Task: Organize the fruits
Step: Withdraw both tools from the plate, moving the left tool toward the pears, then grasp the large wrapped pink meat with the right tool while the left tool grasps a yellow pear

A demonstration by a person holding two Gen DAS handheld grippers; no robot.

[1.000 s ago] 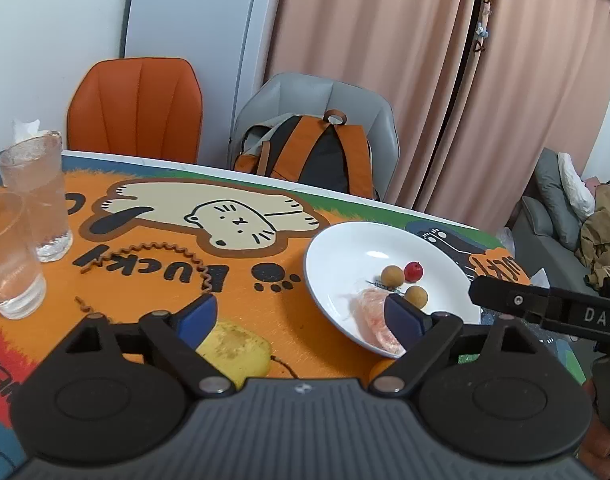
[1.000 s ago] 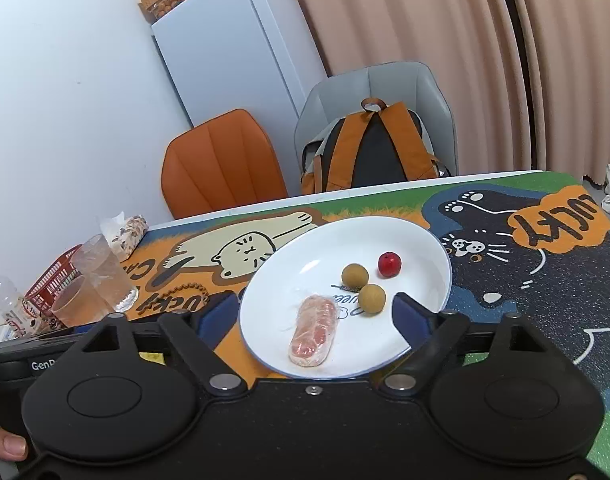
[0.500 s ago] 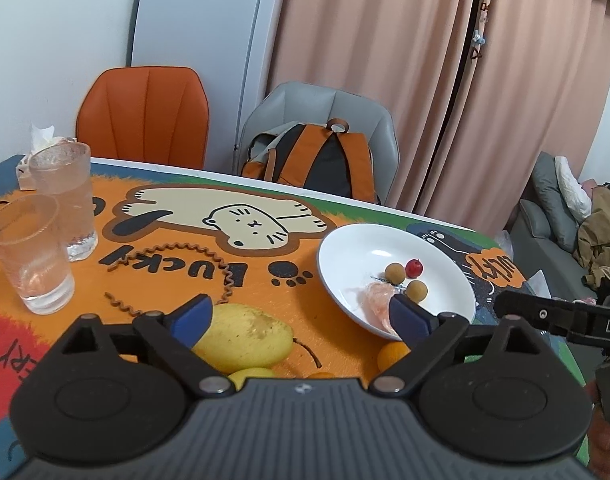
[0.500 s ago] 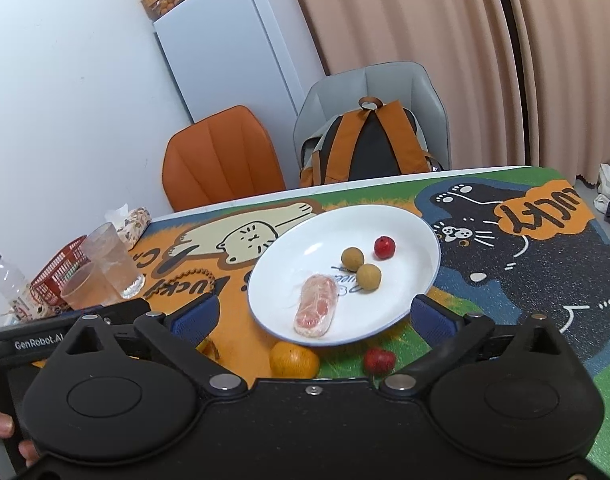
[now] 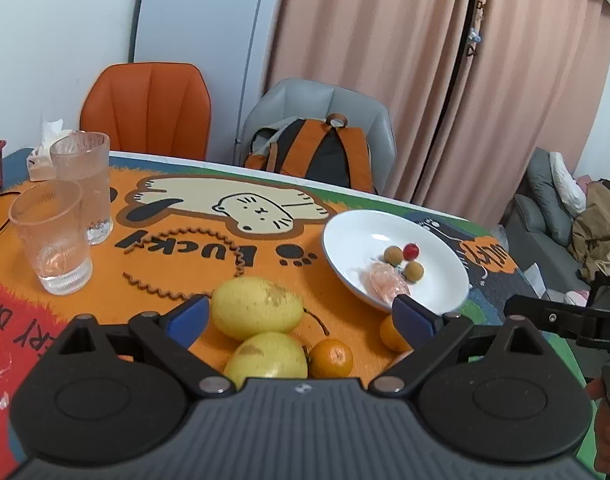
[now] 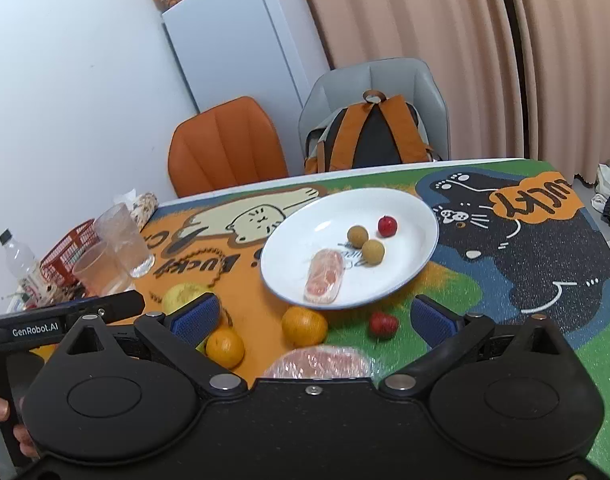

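- Presently, left wrist view: my left gripper [image 5: 301,318] hangs over the near edge of the counter [image 5: 105,268], jaws wide and opening a touch more, nothing pressed between the pads.
- Between and just beyond those jaws lie two yellow mangoes [image 5: 257,308], one behind the other and touching, with a small orange [image 5: 331,358] just beside the nearer one. A second orange [image 5: 393,334] is half hidden behind the right pad.
- White plate [image 5: 441,280] sits further out to the right. On it: two brown longans [image 5: 393,255], a red cherry-like fruit [image 5: 411,251] and a wrapped pink piece [image 5: 385,282].
- Two clear glasses [image 5: 53,240] stand well apart, on the far left.
- Right wrist view: my right gripper [image 6: 313,316] hovers low over the near edge too, jaws at full spread, empty.
- Ahead of it, off the plate: two oranges, a loose red fruit [image 6: 383,323] and a large wrapped pink fruit [image 6: 319,362], the last one partly under the gripper body.
- The plate's contents read the same in this view.
- Progress, my judgement: early to midway. Four small items are plated; both mangoes, both oranges, the loose red fruit and the big wrapped piece are left on the counter.
- Likely next: close on a nearby loose fruit and carry it to the plate. Round fruit may roll.
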